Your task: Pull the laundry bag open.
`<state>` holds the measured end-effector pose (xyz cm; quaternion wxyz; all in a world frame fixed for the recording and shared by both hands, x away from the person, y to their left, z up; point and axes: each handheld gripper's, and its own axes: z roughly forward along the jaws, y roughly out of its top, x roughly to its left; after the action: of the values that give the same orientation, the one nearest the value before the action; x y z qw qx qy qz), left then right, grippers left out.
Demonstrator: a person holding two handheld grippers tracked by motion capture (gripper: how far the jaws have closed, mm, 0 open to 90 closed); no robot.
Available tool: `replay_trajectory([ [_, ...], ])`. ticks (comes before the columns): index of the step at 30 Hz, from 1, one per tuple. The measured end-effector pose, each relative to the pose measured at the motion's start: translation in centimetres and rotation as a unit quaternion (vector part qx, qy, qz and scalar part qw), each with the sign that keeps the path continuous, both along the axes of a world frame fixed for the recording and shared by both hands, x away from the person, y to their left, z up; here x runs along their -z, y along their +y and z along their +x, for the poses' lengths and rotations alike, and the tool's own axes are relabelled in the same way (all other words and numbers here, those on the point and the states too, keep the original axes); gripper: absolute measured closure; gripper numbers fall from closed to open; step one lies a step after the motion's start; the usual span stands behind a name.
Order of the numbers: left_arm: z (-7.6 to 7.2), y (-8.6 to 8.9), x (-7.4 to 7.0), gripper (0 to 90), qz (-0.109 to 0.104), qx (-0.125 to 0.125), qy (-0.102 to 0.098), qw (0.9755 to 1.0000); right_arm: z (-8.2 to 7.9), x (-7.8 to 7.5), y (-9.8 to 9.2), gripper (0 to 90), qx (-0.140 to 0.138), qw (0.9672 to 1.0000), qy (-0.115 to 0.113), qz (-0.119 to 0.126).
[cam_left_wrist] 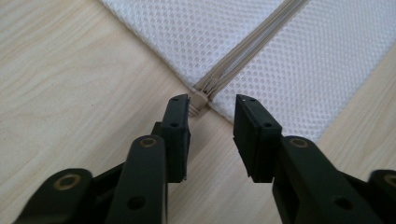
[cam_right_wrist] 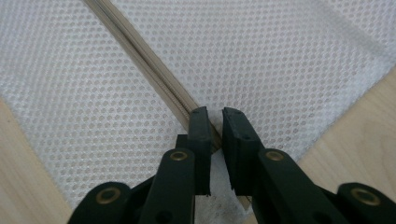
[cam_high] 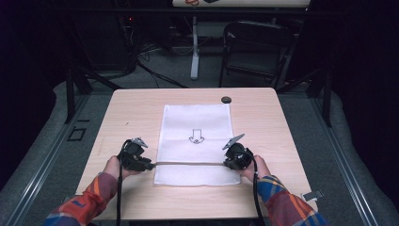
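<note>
A white mesh bag [cam_high: 195,123] lies flat on the wooden table [cam_high: 136,108], with a black arrow mark [cam_high: 196,137] printed at its middle. A beige zipper [cam_high: 188,163] runs across its near part. My left gripper [cam_high: 151,165] sits at the zipper's left end. In the left gripper view its jaws [cam_left_wrist: 212,105] stand apart, and the zipper's end tab [cam_left_wrist: 200,99] lies just off the left pad [cam_left_wrist: 180,119]. My right gripper [cam_high: 225,164] is at the zipper's right end. Its jaws [cam_right_wrist: 215,116] show a narrow gap over the zipper [cam_right_wrist: 154,65], pressing on nothing.
A small dark round object [cam_high: 227,99] rests near the table's far edge, beyond the bag. A dark folding chair [cam_high: 256,47] and a white table leg [cam_high: 195,44] stand on the floor behind the table. Bare wood flanks the bag on both sides.
</note>
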<state>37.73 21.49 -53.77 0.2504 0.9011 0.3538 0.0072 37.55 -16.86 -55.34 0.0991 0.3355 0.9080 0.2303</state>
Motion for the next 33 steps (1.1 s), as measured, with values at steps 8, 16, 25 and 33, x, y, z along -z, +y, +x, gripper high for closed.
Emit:
replay_trajectory([
  [8,-0.1,-0.1,-0.6,42.0,0.002,-0.013,-0.007,0.9999,-0.3,-1.3,-0.1,69.7,-0.003,0.9998,-0.012,0.017],
  [16,-0.4,0.2,-1.4,27.9,-0.009,-0.03,-0.021,0.9993,-0.7,-2.6,-1.0,49.9,0.014,0.9994,-0.019,0.028],
  [25,-1.3,1.3,-2.3,15.3,-0.014,-0.064,-0.036,0.9972,-1.7,-4.4,-2.4,16.9,0.043,0.9979,-0.04,0.026],
  [33,-2.9,2.8,-3.0,10.6,-0.016,-0.094,-0.052,0.9941,-3.0,-5.5,-4.5,8.8,0.083,0.9946,-0.051,0.037],
])
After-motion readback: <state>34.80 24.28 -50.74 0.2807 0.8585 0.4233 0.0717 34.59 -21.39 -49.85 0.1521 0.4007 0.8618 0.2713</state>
